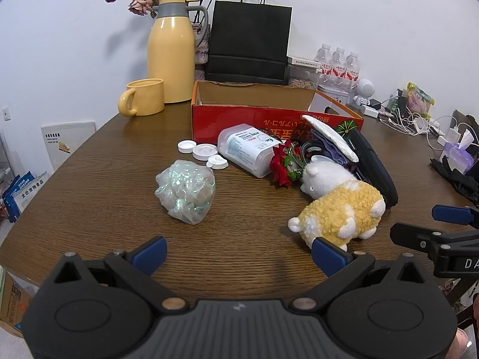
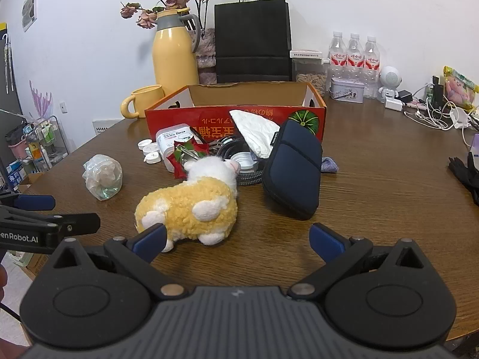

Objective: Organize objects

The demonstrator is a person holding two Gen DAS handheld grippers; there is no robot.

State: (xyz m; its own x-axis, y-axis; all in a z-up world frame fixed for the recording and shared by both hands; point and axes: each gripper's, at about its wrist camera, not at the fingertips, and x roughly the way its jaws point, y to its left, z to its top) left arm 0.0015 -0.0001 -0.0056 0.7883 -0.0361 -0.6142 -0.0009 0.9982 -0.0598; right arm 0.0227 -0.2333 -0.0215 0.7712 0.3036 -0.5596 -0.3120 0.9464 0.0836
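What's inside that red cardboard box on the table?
The red box shows only bare brown inner walls in both views. Its floor is hidden behind the front wall, so whether anything lies at the bottom cannot be told.

Each camera sits just behind its own two blue-padded fingers and looks forward and down over the brown wooden table [image 1: 89, 197]. Both views share the yellow-and-white plush sheep [image 1: 338, 212] [image 2: 188, 209] and the open red cardboard box [image 1: 254, 119] [image 2: 311, 113] further ahead.
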